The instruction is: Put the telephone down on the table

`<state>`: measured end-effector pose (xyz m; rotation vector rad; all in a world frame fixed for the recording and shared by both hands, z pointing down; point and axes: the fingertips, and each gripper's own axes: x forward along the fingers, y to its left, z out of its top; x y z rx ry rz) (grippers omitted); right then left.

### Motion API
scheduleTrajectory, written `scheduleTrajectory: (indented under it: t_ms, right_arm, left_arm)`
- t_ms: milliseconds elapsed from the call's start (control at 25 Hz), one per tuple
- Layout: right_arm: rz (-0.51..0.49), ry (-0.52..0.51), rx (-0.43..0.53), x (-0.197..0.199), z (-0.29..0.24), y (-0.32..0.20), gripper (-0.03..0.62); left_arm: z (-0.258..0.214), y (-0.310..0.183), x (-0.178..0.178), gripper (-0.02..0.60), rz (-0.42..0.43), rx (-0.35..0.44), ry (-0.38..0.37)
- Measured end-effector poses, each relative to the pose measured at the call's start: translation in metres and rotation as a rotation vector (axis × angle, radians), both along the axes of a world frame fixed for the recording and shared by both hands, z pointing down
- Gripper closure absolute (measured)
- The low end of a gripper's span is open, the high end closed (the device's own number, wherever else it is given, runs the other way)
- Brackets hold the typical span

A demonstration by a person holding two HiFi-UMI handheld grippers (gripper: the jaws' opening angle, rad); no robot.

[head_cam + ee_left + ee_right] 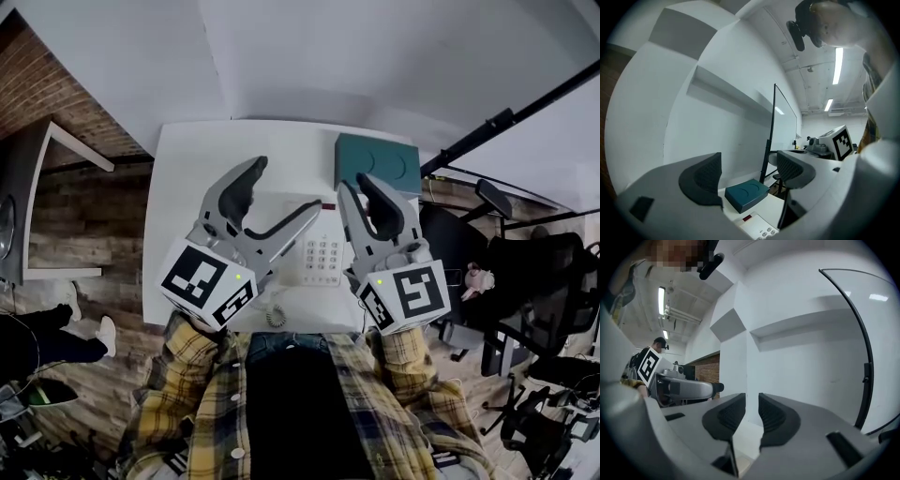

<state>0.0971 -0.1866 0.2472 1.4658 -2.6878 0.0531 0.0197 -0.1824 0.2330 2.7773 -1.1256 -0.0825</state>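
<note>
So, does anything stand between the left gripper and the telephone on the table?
Nothing visible does. The left gripper hangs open above the telephone, which lies on the white table. The teal box sits behind it, apart.

Teal box [377, 161] w/ curved marks, brick wall [42, 94] left, black office chairs [539, 281] rt, wood floor [94, 225].

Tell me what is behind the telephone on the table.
A teal box lies behind the telephone, offset to the right, near the table's far edge. The left claw covers the telephone's left side, so that stretch is unseen.
</note>
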Motion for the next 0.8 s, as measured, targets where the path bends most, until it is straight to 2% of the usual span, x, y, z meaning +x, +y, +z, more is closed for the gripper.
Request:
scheduleTrajectory:
  t_ms: [40, 120, 200, 360, 480, 600, 800]
  right_arm:
    - [-0.001, -0.009, 0.000, 0.000, -0.001, 0.002, 0.499]
    - [0.001, -0.031, 0.005, 0.001, -0.005, 0.006, 0.527]
    - [-0.002, -0.050, 0.021, 0.000, -0.011, 0.010, 0.539]
    - [-0.015, -0.053, 0.048, -0.003, -0.017, 0.018, 0.553]
    - [-0.023, -0.078, 0.041, -0.003, -0.014, 0.021, 0.565]
    - [-0.029, -0.106, 0.027, -0.002, -0.011, 0.023, 0.568]
    - [-0.042, -0.096, 0.022, -0.004, -0.009, 0.027, 0.569]
  left_arm:
    - [-0.002, 0.001, -0.002, 0.224, -0.018, 0.015, -0.007]
    - [-0.006, 0.001, -0.007, 0.529, -0.069, 0.055, -0.037]
    - [-0.008, 0.003, -0.005, 0.537, -0.077, 0.079, -0.063]
    - [-0.011, 0.012, -0.001, 0.541, -0.049, 0.082, -0.041]
    - [-0.011, 0.017, 0.001, 0.553, -0.038, 0.086, -0.020]
    - [-0.009, 0.022, 0.004, 0.561, -0.037, 0.102, -0.033]
    - [-0.002, 0.025, 0.003, 0.566, -0.036, 0.083, -0.041]
